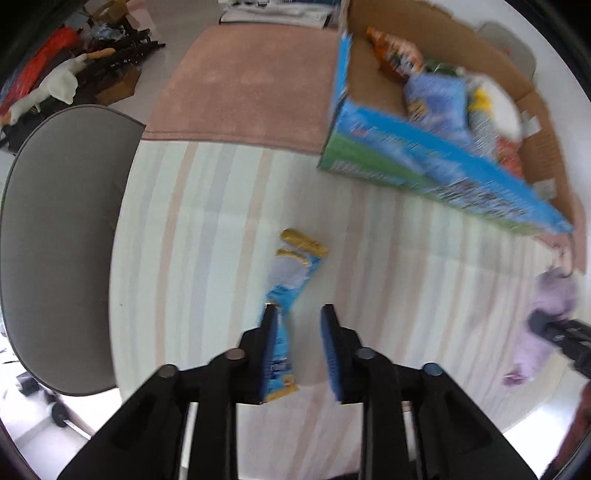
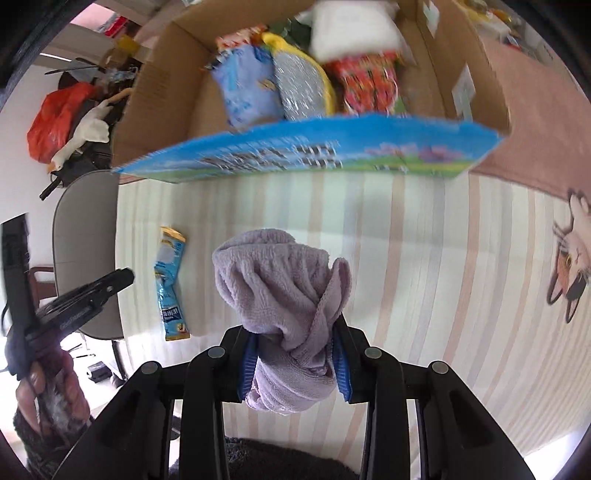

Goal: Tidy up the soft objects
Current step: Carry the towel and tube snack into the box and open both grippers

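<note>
My right gripper (image 2: pixel 295 332) is shut on a lilac towel (image 2: pixel 280 284) and holds it bunched above the striped table, short of the box. The towel also shows in the left wrist view (image 1: pixel 546 314). My left gripper (image 1: pixel 300 314) is open above a blue and gold snack packet (image 1: pixel 291 273) that lies flat on the table; its left finger overlaps the packet. The packet also shows in the right wrist view (image 2: pixel 170 284). An open cardboard box (image 2: pixel 465 66) with a blue printed side holds several soft packets and a white plush (image 2: pixel 351 29).
The striped tablecloth (image 1: pixel 406 295) covers the table. A pink mat (image 1: pixel 251 88) lies beyond it. A grey chair (image 1: pixel 59 240) stands at the table's left edge. Clutter, a red bag (image 2: pixel 59 118) and a goose plush (image 1: pixel 55 88) sit on the floor behind.
</note>
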`<action>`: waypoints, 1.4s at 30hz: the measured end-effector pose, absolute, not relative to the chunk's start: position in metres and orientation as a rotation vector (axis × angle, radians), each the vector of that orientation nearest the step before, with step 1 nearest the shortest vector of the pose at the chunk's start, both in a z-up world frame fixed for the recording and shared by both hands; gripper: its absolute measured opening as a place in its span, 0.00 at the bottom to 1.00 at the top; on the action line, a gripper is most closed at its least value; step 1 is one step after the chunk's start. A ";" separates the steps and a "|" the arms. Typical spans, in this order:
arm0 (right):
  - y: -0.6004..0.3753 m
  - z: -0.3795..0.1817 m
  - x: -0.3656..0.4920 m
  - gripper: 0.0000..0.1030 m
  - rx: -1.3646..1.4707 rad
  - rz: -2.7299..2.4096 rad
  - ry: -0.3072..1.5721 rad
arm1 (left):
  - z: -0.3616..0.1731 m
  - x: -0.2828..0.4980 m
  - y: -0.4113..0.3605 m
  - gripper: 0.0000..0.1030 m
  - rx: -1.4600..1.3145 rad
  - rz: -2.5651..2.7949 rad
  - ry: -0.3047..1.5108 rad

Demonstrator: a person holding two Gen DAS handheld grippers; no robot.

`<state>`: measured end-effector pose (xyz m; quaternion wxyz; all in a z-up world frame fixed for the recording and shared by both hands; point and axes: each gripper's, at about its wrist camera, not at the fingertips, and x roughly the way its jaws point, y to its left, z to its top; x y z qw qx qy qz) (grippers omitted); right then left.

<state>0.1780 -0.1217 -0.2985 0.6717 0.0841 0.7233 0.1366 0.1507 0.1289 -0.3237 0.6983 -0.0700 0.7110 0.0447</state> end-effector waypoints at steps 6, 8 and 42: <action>-0.126 -0.294 0.180 0.36 0.181 0.320 1.623 | -0.400 0.156 0.158 0.54 -0.231 0.134 1.788; -0.127 -0.294 0.179 0.36 0.180 0.320 1.628 | -0.404 0.154 0.156 0.59 -0.242 0.112 1.772; -0.176 -0.183 0.282 0.36 0.210 0.252 1.418 | -0.159 0.282 0.056 0.12 -0.153 -0.180 1.407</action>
